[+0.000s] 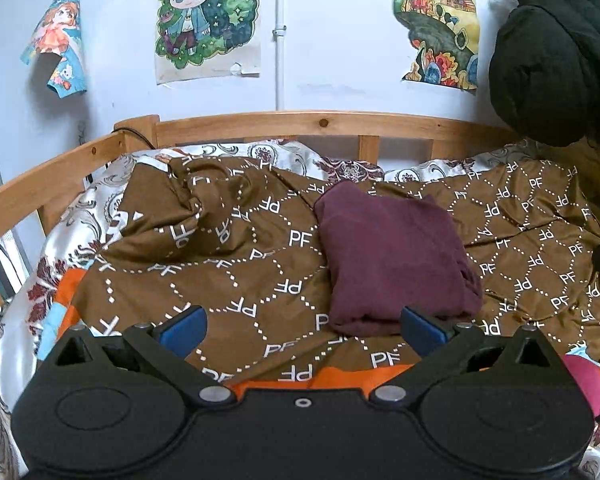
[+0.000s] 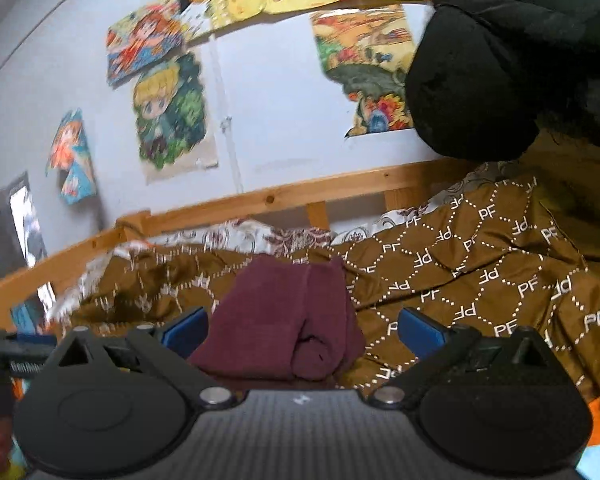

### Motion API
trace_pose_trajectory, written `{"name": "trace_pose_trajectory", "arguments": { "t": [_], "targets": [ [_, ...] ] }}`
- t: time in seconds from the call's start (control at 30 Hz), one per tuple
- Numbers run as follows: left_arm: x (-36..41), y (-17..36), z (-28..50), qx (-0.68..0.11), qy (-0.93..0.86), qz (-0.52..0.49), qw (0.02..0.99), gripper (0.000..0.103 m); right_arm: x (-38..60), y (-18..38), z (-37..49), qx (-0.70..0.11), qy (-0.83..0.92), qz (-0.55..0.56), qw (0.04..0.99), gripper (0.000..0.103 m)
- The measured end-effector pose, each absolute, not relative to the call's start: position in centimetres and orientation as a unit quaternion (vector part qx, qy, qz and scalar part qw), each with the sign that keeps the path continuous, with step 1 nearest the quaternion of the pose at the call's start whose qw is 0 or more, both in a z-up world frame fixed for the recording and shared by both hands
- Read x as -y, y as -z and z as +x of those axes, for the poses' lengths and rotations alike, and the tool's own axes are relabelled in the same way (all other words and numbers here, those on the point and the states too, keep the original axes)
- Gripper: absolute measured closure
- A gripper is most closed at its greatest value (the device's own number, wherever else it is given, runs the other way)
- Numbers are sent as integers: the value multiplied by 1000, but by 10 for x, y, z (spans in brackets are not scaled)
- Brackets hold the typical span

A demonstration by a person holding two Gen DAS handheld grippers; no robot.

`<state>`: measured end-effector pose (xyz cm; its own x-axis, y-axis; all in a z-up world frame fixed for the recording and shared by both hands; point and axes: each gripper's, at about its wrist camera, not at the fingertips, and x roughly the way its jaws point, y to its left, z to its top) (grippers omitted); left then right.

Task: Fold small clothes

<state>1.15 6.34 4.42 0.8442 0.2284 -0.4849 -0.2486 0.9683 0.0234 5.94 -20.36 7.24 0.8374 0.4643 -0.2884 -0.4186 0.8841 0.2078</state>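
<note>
Clearly folded into a compact, roughly square bundle, the maroon soft knit garment (image 1: 396,264) lies on the brown satin quilt printed with white PF letters and dotted diamonds (image 1: 236,264), well short of the pale wooden bed rail (image 1: 324,122) behind it. From the left wrist view the left gripper (image 1: 302,330) hovers just in front of the garment's near edge, its blue-padded fingers (image 1: 182,330) spread wide with nothing between them; the right-hand pad overlaps the bundle's near corner in the picture, though I cannot tell whether it touches. The right gripper (image 2: 302,330) is likewise spread wide and empty, and in its blurred view the garment (image 2: 284,320) sits centred between the fingers, just ahead of them, showing a rolled fold on its near right side.

By the look of it the cloth is light, limp and a little thick where layers stack, so it should bunch and sag if lifted by one point. The quilt beneath is glossy and probably slippery, so a push could slide the whole bundle instead of folding it. A sound hold would be on the doubled near edge or a corner, pinching every layer together, with one gripper at each side. A black padded garment (image 1: 560,52) hangs above the rail's right end, clear of the work
</note>
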Motion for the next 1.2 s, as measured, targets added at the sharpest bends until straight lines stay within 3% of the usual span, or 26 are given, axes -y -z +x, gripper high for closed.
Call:
{"name": "trace_pose_trajectory", "arguments": {
  "t": [1.2],
  "targets": [
    [-64,-23,15,-269,-123,-23,955,1,200,-56,63,-191,-227,45,954,0]
  ]
}}
